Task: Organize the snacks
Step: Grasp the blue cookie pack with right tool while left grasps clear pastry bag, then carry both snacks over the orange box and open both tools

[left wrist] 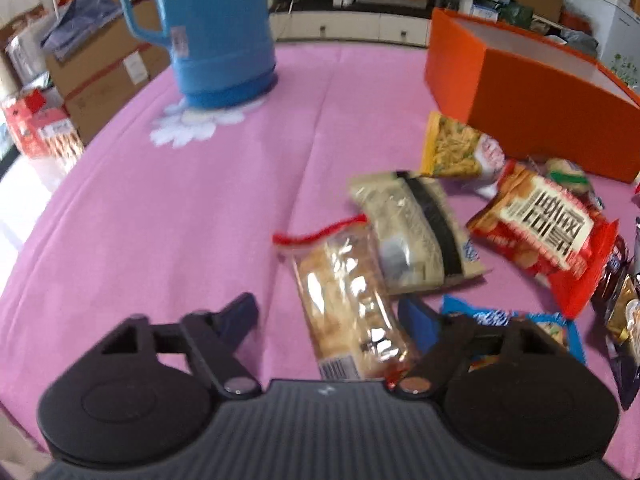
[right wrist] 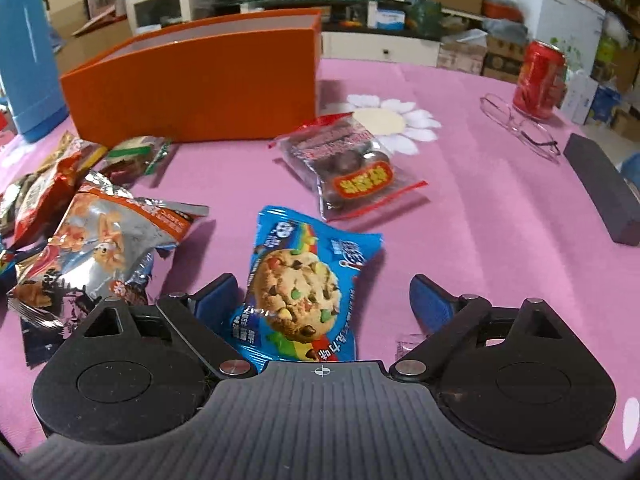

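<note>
While both grippers hang low over the pink tablecloth, neither has anything clamped. The left gripper stands with its jaws apart around a clear packet of pastry, which lies flat on the cloth between them; the right finger looks close to the packet's edge, the left finger well clear of it, and no pad visibly presses on the wrapper (the view is somewhat blurred). Beyond that packet lies a beige snack bag, its near end overlapping the pastry packet, then a red cracker bag and a yellow bag of noodle snacks just in front of the orange box. A blue thermos jug stands farther back on the left.

The right gripper is spread wide too, with a blue cookie packet lying between its jaws, nearer the left finger and apart from the right one. To its left sits a silver-and-orange snack bag; ahead lies a clear packet of chocolate balls, near the open orange box. A red can, a pair of glasses and a dark block lie off to the right.
</note>
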Available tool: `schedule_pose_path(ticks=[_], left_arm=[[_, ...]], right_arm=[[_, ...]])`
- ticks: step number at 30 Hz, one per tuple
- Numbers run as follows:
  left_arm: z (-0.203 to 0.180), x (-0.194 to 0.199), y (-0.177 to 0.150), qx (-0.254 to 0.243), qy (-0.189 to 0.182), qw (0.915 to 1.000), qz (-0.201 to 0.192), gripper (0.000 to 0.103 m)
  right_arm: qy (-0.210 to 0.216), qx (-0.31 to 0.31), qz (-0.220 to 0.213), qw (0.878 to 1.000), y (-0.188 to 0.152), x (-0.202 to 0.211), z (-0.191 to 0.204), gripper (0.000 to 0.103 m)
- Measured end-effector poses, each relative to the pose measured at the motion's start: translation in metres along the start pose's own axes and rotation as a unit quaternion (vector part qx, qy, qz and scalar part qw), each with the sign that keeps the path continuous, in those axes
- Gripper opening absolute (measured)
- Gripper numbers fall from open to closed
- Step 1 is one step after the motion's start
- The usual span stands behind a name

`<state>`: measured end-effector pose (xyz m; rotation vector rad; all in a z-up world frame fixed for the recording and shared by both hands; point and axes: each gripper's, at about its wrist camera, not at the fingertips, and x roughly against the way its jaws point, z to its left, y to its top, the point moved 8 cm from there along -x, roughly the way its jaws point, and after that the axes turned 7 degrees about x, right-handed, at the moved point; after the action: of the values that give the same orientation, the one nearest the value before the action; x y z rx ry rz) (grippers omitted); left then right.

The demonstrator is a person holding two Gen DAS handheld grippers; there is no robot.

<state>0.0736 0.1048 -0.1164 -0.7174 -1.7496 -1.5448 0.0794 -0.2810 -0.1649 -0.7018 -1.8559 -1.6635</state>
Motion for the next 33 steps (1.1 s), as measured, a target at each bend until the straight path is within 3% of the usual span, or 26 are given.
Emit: schedule_pose_path(ticks=[5,9,10,11,13,14,17,22,27,30,33], left_arm=[[0.006,0.001,0.001,0.016,-0.015,0.9998,0.001,0.079],[-0.006,-0.001,-0.001,-0.007,-0.01,0.9999,0.0,0.081],[-0.007,0.0,-0.001,-0.009,-0.013,0.9999,-0.002,0.076],[-0.007,0.002,0.0,-0.011,-0.02,0.9997,-0.004,0.059],[-0.002,0.007,0.001,-0.005,-0.022,0.9997,-0.006,0.037],[0.001,0.008,0.001,0.005,-0.023,0.9997,-0.004,0.035],[0.013,0.02,0.006,0.042,-0.038,0.9983,-0.012,0.035],[0.004,0.054,0.018,0.053,-0.078,0.9938,-0.06,0.035],[-0.033,0.051,0.021,0.071,-0.133,0.9878,-0.036,0.035],[-0.069,0.057,0.045,0.06,-0.181,0.9806,-0.046,0.035],[-0.104,0.057,0.093,0.05,-0.208,0.9749,-0.062,0.035]], right_arm=[[0.026,-0.001,-0.002,1.0,0.002,0.003,0.009,0.084],[0.016,0.013,0.003,1.0,0.002,-0.001,0.014,0.084],[0.016,0.014,0.003,1.0,0.001,0.0,0.013,0.082],[0.016,0.015,0.002,1.0,0.001,0.002,0.012,0.074],[0.011,0.012,-0.006,1.0,0.0,0.009,0.007,0.024],[0.013,0.007,-0.009,1.0,0.001,0.013,0.004,0.021],[0.012,-0.011,-0.012,1.0,-0.002,0.022,-0.002,0.02],[0.025,-0.048,-0.049,0.997,0.005,0.04,-0.01,0.02],[0.066,-0.108,-0.069,0.99,0.015,0.048,-0.011,0.02],[0.108,-0.137,-0.087,0.981,0.035,0.053,-0.005,0.02],[0.136,-0.132,-0.104,0.976,0.073,0.051,0.003,0.02]])
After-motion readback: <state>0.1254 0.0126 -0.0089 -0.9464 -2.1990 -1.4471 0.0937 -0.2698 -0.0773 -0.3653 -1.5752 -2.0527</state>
